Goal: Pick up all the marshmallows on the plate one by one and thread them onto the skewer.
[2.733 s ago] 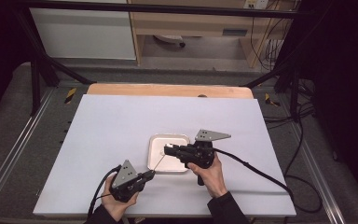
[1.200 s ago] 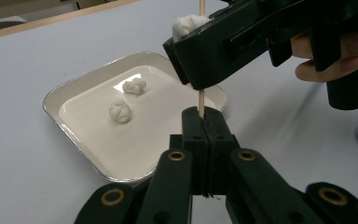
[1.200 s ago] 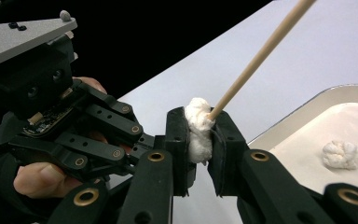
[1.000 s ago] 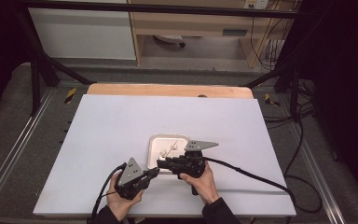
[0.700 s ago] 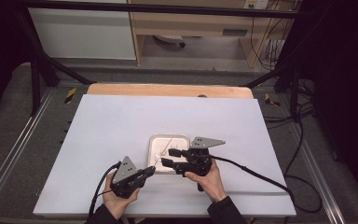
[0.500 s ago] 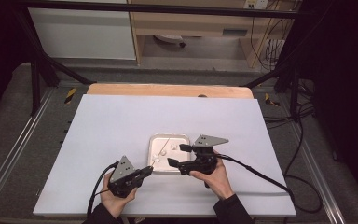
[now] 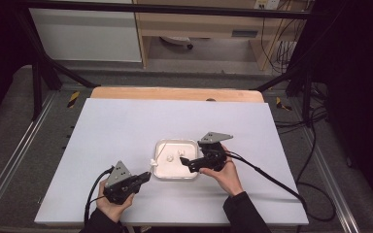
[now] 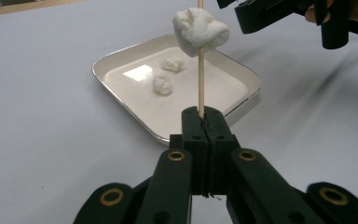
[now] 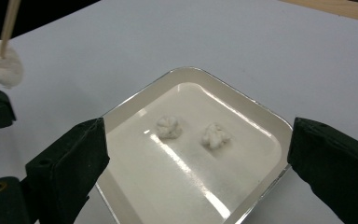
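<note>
My left gripper (image 8: 204, 116) is shut on a thin wooden skewer (image 8: 201, 79) that carries a white marshmallow (image 8: 200, 28) partway up. In the high view this gripper (image 7: 145, 177) sits at the near left of a white square tray (image 7: 175, 177), with the skewered marshmallow (image 7: 153, 162) at the tray's left edge. My right gripper (image 9: 198, 140) hovers over the tray (image 9: 135, 98). Its jaws have just been opening and stand wide apart with nothing between them. Two loose marshmallows (image 9: 169, 127) (image 9: 216, 135) lie in the tray below. From above, the right gripper (image 7: 187, 162) is at the tray's right side.
The tray rests near the front middle of a white tabletop (image 7: 126, 126) with a wooden strip (image 7: 175, 93) along its far edge. Black cables (image 7: 267, 174) trail from both grippers toward the near side. Metal frame rails (image 7: 9, 160) flank the table.
The right gripper's jaws opened and it drew back to the right, away from the skewer. The marshmallow stayed on the skewer. The left gripper drifted slightly left with the skewer.
</note>
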`<state>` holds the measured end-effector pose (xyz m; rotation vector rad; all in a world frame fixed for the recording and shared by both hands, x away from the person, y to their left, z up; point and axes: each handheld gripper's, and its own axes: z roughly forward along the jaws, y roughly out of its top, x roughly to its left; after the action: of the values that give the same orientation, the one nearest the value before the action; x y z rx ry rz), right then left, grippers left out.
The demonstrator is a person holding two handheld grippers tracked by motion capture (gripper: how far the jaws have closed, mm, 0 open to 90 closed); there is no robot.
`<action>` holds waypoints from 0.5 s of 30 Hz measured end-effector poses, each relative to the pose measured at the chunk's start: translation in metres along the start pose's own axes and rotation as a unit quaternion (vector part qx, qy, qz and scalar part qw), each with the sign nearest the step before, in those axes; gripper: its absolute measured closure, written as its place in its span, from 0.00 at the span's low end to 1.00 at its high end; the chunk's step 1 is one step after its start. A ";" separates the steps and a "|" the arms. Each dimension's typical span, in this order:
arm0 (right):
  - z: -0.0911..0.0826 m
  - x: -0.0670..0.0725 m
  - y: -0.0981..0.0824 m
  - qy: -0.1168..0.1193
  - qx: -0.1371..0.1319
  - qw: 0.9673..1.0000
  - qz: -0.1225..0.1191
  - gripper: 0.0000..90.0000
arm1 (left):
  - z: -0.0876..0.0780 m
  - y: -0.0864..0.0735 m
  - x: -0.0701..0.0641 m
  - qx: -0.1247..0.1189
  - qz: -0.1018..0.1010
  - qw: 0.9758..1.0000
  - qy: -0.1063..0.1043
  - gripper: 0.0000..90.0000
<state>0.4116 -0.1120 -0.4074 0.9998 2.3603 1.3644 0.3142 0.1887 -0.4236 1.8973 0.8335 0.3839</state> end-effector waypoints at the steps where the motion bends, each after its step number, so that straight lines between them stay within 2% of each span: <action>1: 0.003 -0.001 0.001 -0.002 0.003 1.000 -0.001 0.07 | 0.000 0.000 0.001 0.000 -0.001 1.000 0.000 0.98; 10: 0.038 -0.009 0.006 -0.017 0.038 0.999 -0.008 0.16 | 0.000 -0.002 0.005 0.003 -0.005 1.000 0.000 0.98; 15: 0.053 -0.012 0.003 -0.020 0.057 0.998 -0.013 0.30 | 0.000 -0.002 0.005 0.003 -0.006 1.000 0.001 0.98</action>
<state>0.4487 -0.0832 -0.4345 1.0124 2.4353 1.2006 0.3173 0.1926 -0.4258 1.8971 0.8474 0.3754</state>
